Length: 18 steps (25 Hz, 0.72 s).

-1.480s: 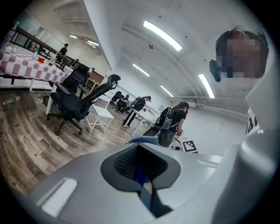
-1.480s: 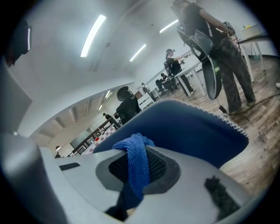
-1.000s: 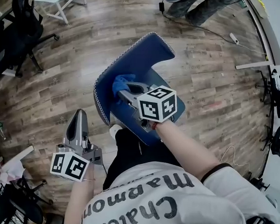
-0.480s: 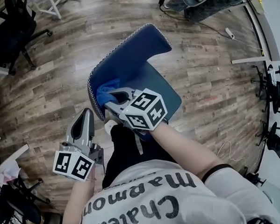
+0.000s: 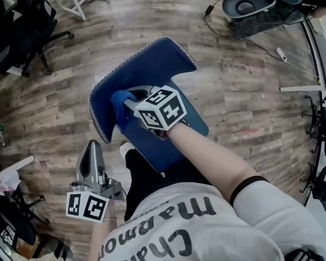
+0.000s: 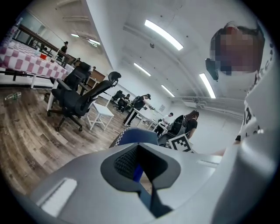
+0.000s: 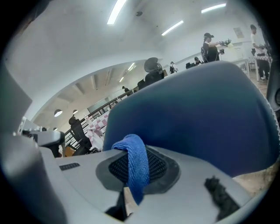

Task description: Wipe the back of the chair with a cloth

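Blue fuzzy cloth [image 7: 133, 166] is pinched tight in the right gripper [image 5: 130, 103], pressed on the curved, smooth back of the chair [image 5: 149, 68]. Beside the chair, the left gripper [image 5: 91, 150] is closed on nothing, over the wood floor [image 5: 52, 105].

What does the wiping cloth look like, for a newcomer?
Find the dark blue fabric chair with white-stitched edging on the wood-plank floor. At its backrest, the right hand-held gripper is shut on a small bright-blue terry cloth. It is lighter and fuzzier than the chair, the only loose fabric there.

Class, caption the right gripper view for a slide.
Right tongs shut on a blue cloth, facing the blue chair back.
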Tool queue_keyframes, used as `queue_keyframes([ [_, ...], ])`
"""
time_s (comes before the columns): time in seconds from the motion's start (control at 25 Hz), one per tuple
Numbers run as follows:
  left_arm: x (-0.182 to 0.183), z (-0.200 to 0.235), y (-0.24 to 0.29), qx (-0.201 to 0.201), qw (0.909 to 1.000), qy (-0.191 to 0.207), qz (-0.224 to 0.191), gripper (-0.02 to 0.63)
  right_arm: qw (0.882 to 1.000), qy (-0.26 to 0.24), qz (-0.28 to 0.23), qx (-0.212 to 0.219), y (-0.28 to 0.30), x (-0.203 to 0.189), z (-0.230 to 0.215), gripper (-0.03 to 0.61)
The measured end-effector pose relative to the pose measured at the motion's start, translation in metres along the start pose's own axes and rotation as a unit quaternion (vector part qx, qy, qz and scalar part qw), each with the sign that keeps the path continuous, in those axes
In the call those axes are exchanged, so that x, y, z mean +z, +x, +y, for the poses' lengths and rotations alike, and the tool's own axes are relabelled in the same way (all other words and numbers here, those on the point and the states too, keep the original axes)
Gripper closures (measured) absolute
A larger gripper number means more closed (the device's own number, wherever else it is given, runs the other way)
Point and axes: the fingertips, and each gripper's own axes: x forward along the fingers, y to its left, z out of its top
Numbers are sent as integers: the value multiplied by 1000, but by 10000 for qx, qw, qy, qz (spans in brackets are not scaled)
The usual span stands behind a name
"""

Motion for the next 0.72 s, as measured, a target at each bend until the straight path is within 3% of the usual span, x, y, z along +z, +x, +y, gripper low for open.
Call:
queue_keyframes([
  [0.32,-6,-28,-5,464,9986,12,-233,611,9992,341,-108,-153,-31,18,-64,528],
  [0.52,4,-37,2,395,9987,80,-325,611,9955,726,-272,-550,-48,17,-103,528],
  [0.72,5,-39,8,310,9991,139,-233,611,9927,796,-382,-826,-61,22,-133,528],
])
